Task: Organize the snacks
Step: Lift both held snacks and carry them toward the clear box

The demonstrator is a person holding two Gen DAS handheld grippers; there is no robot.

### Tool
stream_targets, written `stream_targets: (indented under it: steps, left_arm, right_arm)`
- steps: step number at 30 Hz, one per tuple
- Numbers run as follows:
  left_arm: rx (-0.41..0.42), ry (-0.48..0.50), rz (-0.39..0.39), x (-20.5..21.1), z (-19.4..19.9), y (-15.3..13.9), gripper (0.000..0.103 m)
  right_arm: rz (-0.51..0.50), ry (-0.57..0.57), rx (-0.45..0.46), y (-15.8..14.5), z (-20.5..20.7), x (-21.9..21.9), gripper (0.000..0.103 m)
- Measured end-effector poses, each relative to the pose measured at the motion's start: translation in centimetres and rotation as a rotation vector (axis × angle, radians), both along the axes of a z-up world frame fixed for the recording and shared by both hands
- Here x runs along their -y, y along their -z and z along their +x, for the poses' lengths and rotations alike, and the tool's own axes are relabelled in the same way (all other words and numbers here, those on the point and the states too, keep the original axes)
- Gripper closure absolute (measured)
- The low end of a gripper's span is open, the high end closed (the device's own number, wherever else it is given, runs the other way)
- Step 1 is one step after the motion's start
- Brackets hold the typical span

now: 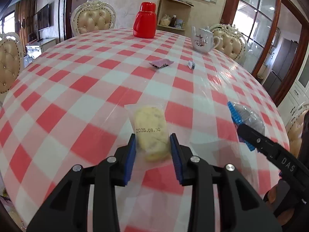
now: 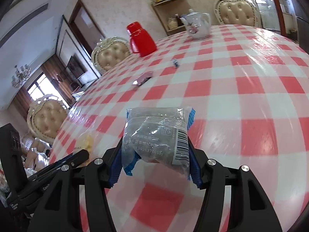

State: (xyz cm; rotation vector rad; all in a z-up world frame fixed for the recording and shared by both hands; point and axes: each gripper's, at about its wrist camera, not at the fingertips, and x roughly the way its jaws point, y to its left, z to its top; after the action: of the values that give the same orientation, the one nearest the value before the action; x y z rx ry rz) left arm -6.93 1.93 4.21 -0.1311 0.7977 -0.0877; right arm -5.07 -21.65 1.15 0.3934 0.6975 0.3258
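Observation:
My left gripper (image 1: 152, 141) is shut on a clear packet holding a yellow cake (image 1: 150, 131), stamped 2025.08.30, just above the checked table. My right gripper (image 2: 156, 150) is shut on a clear packet of dark snack with blue ends (image 2: 156, 135). The right gripper also shows in the left wrist view (image 1: 239, 123), holding its packet (image 1: 249, 116) to the right of the cake. The yellow cake shows at the left of the right wrist view (image 2: 86, 141). A purple snack packet (image 1: 161, 63) and a small white-blue sweet (image 1: 191, 65) lie farther out on the table.
A red thermos (image 1: 145, 20) and a white flowered teapot (image 1: 202, 38) stand at the far side of the red-and-white checked table (image 1: 77, 89). Padded chairs (image 1: 93, 19) surround it. A shelf (image 1: 173, 13) with jars stands behind.

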Motion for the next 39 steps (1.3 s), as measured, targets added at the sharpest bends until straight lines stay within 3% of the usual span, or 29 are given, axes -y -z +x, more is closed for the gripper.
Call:
stream_targets:
  steps: [23,28,39]
  left_arm:
    - [0.016,-0.010,0.035,-7.1,-10.2,-0.3,0.068]
    - [0.032,-0.043,0.033,-9.8,-11.8,-0.9,0.068]
    - [0.020,-0.106,0.106,-15.3,-14.1,-0.9,0.068]
  right_arm:
    - [-0.141,-0.180,0.034,-1.2,-7.5,-8.1,0.046]
    - [-0.173,-0.245,0.053,-1.8,-8.9,-10.6,0.046]
    - [-0.208,-0.432,0.096,-2.7,-11.8,-17.2,0.046]
